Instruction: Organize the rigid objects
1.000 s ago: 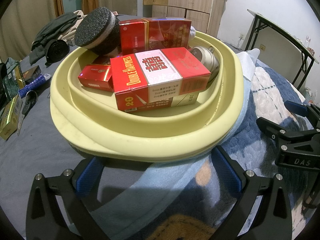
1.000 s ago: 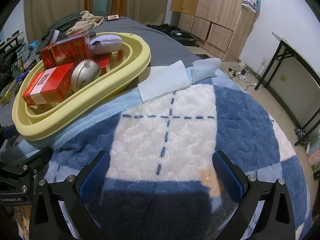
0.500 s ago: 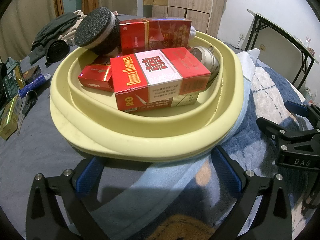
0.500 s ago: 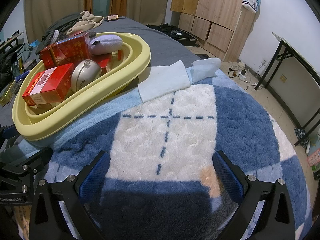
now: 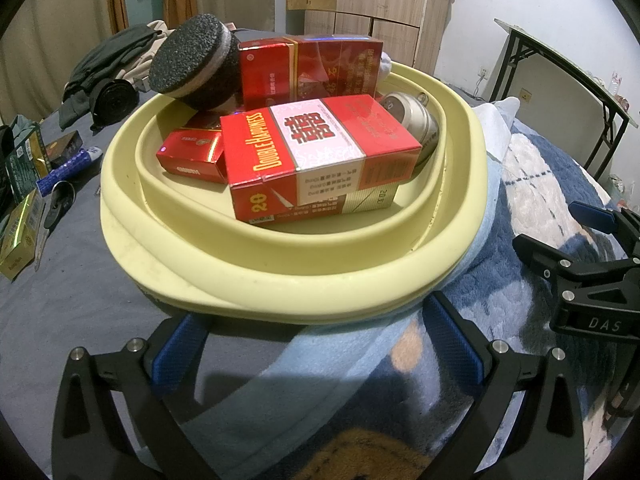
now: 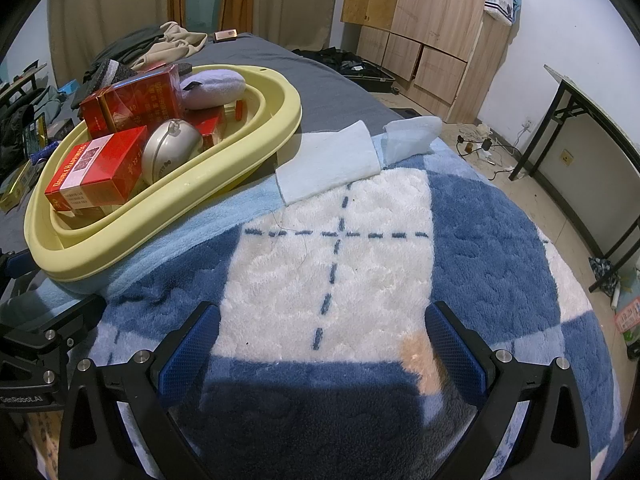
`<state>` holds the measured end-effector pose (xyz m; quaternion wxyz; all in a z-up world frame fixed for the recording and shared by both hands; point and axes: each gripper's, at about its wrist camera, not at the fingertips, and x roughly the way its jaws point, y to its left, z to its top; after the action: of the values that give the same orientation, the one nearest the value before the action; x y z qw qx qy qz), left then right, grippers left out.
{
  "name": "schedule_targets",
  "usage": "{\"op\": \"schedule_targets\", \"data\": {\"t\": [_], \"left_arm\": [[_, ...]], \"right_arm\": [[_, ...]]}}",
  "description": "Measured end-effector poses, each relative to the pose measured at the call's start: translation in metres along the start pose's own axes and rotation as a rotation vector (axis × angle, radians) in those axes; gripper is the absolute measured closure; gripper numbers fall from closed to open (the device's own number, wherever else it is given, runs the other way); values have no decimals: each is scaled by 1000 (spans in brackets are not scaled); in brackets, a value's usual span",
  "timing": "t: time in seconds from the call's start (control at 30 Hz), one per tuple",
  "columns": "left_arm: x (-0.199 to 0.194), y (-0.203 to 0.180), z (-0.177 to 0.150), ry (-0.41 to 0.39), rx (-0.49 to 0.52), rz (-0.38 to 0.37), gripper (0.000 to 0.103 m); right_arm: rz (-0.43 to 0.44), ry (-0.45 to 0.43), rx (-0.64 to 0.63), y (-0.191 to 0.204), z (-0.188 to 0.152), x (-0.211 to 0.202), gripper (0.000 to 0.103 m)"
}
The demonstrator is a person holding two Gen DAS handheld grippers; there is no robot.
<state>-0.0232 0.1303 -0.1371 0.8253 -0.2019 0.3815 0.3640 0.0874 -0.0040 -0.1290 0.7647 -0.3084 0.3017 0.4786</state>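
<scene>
L gripper (image 5: 316, 344): jaws wide apart, nothing between them, held low and level just short of near rim of yellow basin (image 5: 280, 280). R gripper (image 6: 322, 344): jaws also apart, empty, hovering over blue-white blanket (image 6: 340, 248), basin off to its far left.

Basin sat half on blanket edge, half on grey sheet (image 5: 60, 292). Inside: big red carton (image 5: 320, 152) on top near side, small red box (image 5: 192, 154) to its left, second red carton (image 5: 312, 68) far side, black foam puck (image 5: 192, 60) leaning on it, silver tin (image 5: 412, 120) wedged right against wall. Piled loosely, prob. dropped in as collected.

Loose packets (image 5: 20, 216) lay well apart on sheet, far left, likely next pickups. Both hands looked idle, parked.
</scene>
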Motion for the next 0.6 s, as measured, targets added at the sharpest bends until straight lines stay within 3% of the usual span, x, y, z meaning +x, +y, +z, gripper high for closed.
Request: {"op": "schedule_targets", "data": {"t": [0.6], "left_arm": [[-1, 1, 0, 0, 0, 1, 0]], "right_arm": [[0, 0, 0, 0, 0, 0, 0]]}}
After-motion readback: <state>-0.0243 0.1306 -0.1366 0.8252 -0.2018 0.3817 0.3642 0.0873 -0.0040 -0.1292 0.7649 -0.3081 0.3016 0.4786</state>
